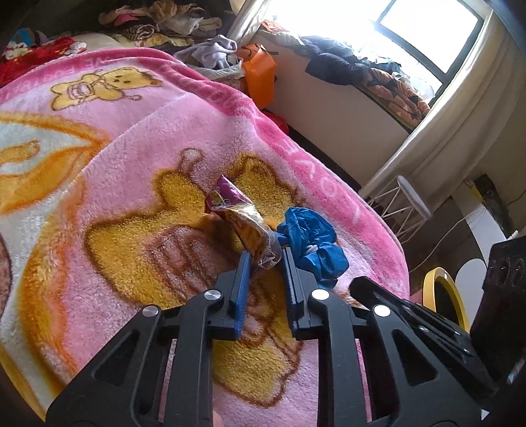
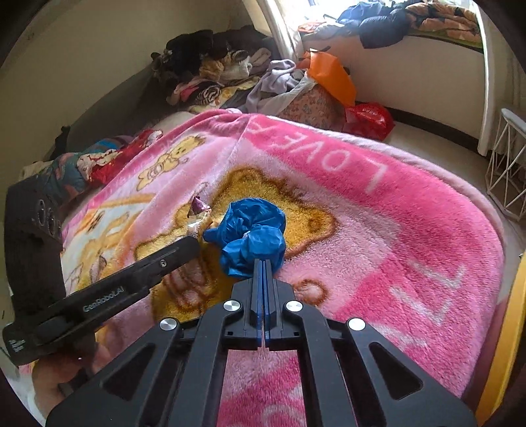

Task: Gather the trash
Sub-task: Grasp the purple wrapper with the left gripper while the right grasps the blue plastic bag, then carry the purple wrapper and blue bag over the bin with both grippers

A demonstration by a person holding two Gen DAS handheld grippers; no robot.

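Both grippers down on the pink blanket point(image 1: 131, 164) at mid-frame: left gripper point(image 1: 264, 259) pinches the crumpled snack wrapper point(image 1: 243, 216) narrowly, right gripper point(image 2: 263, 262) is clamped tight on the blue plastic bag point(image 2: 253, 236) just beside it.

The near end of the snack wrapper point(image 1: 245, 223) is disappearing between the pads of the left tongs point(image 1: 264, 259), and its print is too crumpled to read. In the right wrist view the left tongs' arm point(image 2: 131, 272) is covering most of that wrapper. The lower edge of the blue plastic bag point(image 2: 253, 236) is vanishing into the right tongs point(image 2: 263, 262). The window point(image 1: 427, 29) is blowing out white. The yellow ring point(image 1: 443, 295) is lying half hidden behind the bed's blanket point(image 1: 131, 164).
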